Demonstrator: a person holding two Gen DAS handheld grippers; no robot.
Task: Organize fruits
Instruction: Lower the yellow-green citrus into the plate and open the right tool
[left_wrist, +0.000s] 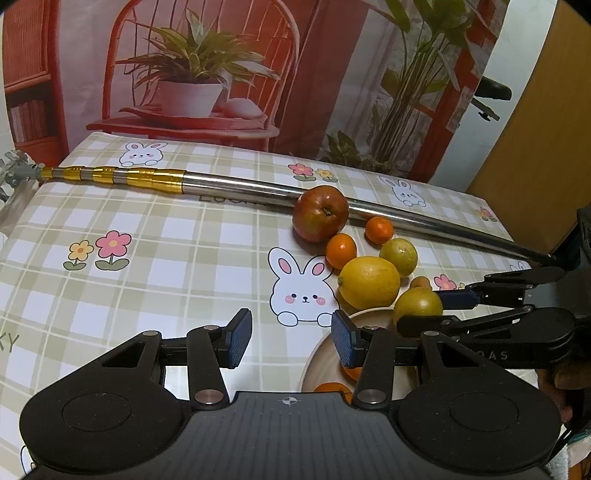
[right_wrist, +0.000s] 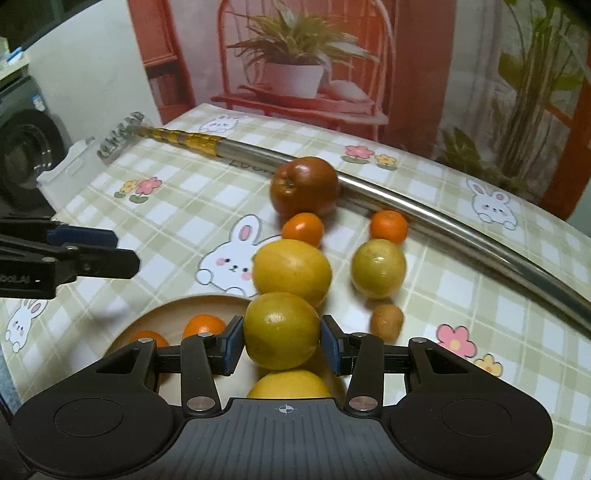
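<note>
Right tongs (right_wrist: 282, 345) are closed on a yellow-green citrus (right_wrist: 281, 330), pads touching both sides, held over the near-right edge of the wooden plate (right_wrist: 177, 314). Looks like a carry-in w/ drop-off pending, not a fresh pick, but can't be sure.

Left tongs (left_wrist: 291, 341) sit wide apart and hold nothing; they hover over bare tabletop (left_wrist: 166, 258) just left of the plate.

Done so far: 2 small oranges, orange A (right_wrist: 204, 325) and orange B (right_wrist: 149, 338), lie in the plate to the left of the right tongs. A yellow fruit (right_wrist: 288, 384) shows right under the held citrus; can't tell if it's in the plate or beside it.

Left to do, all ahead of the right tongs on the tabletop: big lemon (right_wrist: 291, 271) just beyond the held fruit, another green-yellow citrus (right_wrist: 378, 267) ahead-right, 2 mandarins, mandarin L (right_wrist: 303, 229) and mandarin R (right_wrist: 388, 226), farther out, small brown fruit (right_wrist: 386, 322) close on the right, and the apple (right_wrist: 304, 186) farthest, resting against the metal pole (right_wrist: 443, 218).

Judging by count, under 1/2 done; approx 6 pieces remain.
</note>
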